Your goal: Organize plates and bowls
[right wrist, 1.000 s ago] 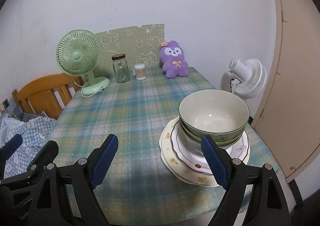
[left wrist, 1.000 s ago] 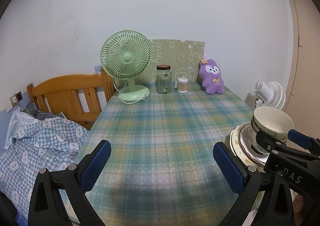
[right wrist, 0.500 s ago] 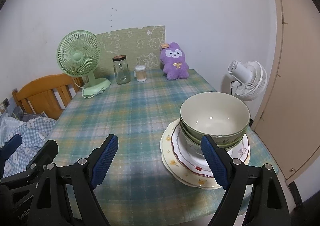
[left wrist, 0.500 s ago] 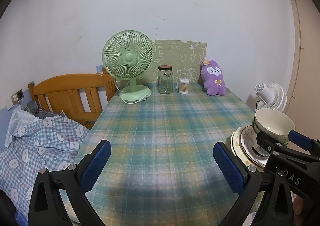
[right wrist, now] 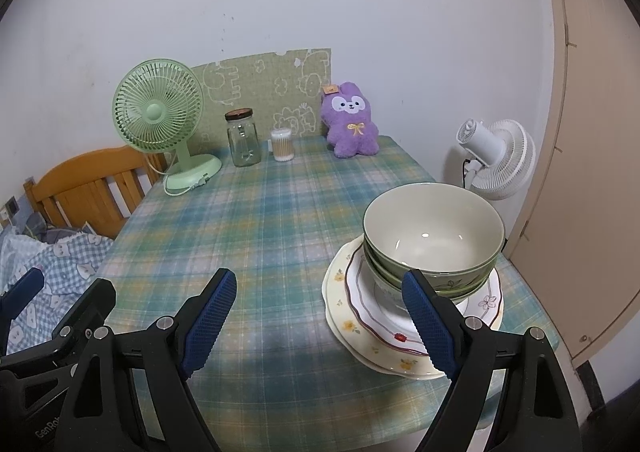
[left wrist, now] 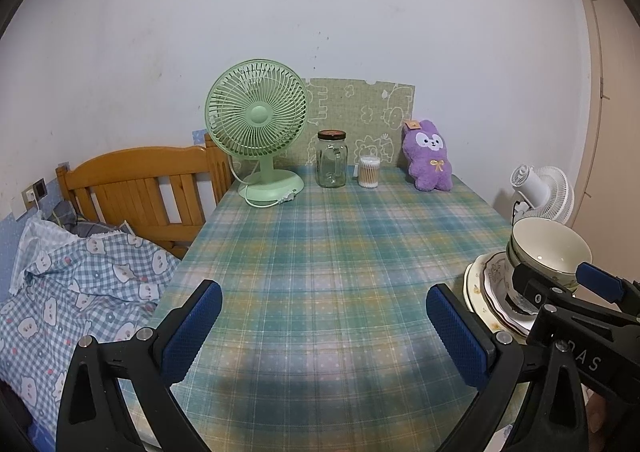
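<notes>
Stacked green bowls stand on a pile of flower-patterned plates at the near right of the plaid table. My right gripper is open and holds nothing. Its right finger is just in front of the bowls, while the left one is over bare cloth. My left gripper is also open and holds nothing, hovering above the table's near middle. In the left wrist view the bowls and plates sit at the far right, partly hidden behind the right gripper.
Along the back wall stand a green desk fan, a glass jar, a cotton-swab tub and a purple plush toy. A white fan and a door lie off the right edge. A wooden bed frame with checked bedding lies to the left.
</notes>
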Action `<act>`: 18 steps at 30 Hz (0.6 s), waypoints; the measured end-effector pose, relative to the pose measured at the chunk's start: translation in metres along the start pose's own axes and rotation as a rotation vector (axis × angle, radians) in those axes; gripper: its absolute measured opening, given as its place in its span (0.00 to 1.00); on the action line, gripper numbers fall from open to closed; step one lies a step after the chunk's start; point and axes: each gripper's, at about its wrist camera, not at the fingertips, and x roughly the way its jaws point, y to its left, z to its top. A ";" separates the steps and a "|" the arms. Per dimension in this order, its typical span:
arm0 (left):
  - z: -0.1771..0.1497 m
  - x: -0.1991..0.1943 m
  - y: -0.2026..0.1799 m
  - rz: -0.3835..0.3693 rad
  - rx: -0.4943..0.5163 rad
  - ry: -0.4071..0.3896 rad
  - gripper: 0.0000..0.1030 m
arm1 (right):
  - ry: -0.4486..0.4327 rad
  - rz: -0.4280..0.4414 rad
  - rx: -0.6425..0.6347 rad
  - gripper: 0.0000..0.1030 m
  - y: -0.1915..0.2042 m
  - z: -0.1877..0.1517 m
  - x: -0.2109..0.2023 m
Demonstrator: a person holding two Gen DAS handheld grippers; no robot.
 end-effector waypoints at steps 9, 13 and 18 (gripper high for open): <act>0.001 0.000 0.001 -0.002 0.000 0.004 1.00 | 0.009 -0.002 0.002 0.84 -0.001 -0.002 0.002; -0.003 0.001 -0.001 -0.002 -0.001 0.007 1.00 | 0.013 -0.006 0.003 0.84 -0.001 -0.002 0.002; -0.005 0.002 -0.002 -0.005 -0.001 0.010 1.00 | 0.019 -0.010 0.004 0.84 -0.002 -0.001 0.003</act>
